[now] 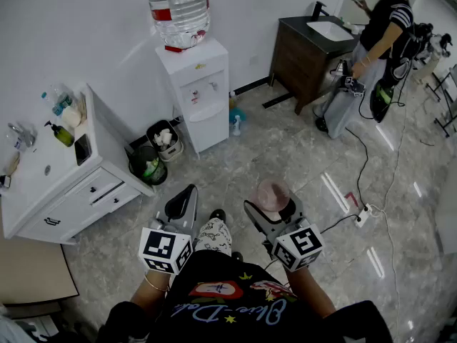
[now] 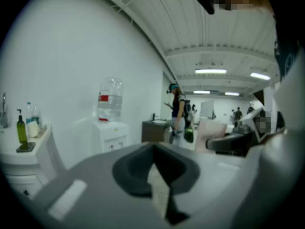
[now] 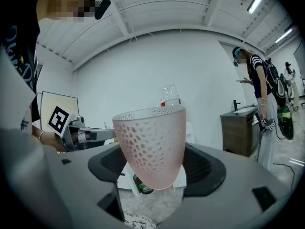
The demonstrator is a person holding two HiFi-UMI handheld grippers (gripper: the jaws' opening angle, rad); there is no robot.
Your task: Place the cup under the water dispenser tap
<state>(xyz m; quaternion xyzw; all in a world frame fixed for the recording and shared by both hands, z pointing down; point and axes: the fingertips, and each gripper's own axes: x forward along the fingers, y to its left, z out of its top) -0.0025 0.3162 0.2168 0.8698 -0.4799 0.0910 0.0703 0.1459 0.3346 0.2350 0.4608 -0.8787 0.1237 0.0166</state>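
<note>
Cup (image 3: 151,147): pink, upright, carried above the floor (image 1: 285,148), well apart from the water dispenser (image 1: 196,95).
Left hand-held gripper (image 2: 153,149): clenched; we see nothing between its jaws.
Right hand-held gripper (image 3: 153,170): grasping the cup, which hides most of the water dispenser there.

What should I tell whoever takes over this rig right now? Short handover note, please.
Left gripper: jaws together, empty, held beside the right one.
Right gripper: closed on the pink dimpled cup, which is upright and carried above the floor.
Water dispenser: against the wall ahead, across open floor; the space under its taps looks empty.
Done: cup is in the grip.
Left: walk over, set the cup under a tap, release.
</note>
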